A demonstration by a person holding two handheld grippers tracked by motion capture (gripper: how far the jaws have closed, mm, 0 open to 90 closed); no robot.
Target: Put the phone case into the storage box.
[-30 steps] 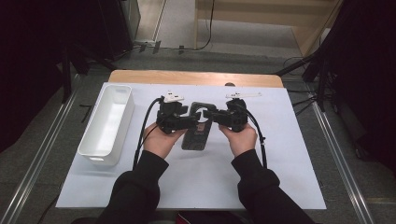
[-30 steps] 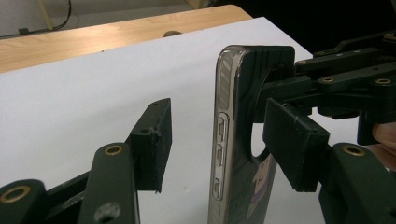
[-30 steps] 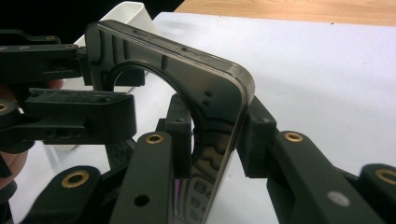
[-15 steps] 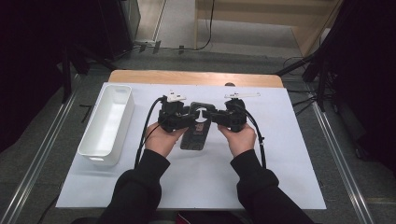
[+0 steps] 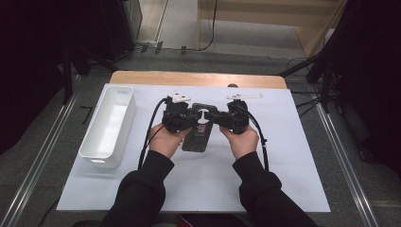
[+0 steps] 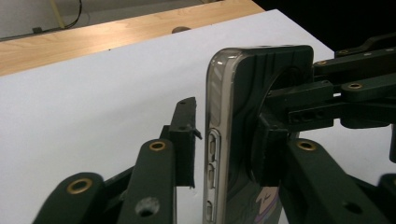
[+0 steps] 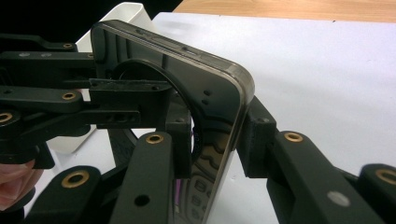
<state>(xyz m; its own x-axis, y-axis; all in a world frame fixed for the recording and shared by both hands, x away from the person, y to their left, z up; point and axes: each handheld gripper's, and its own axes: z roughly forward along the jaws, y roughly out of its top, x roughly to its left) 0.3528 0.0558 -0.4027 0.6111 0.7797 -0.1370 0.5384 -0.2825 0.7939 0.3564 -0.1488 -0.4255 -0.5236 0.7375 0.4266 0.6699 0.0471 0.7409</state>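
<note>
The phone (image 6: 243, 140) stands on edge above the white worktop (image 5: 283, 156). The right claw (image 7: 215, 140) pinches it tight. The left claw (image 6: 224, 144) has just been closing around it, 1 pad not touching.

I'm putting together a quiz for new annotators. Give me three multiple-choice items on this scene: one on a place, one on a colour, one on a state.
1. Where is the tray?
A. at the sheet's left edge
B. at its right edge
C. on the floor

2. What colour is the tray?
A. black
B. white
C. red

3. How does the right gripper stand to the phone?
A. far from it
B. clamped on it
C. lying under it

Answers:
1. A, it sits left of both hands in the high view.
2. B, its walls are plain white.
3. B, its jaws press both faces in the right gripper view.
</note>
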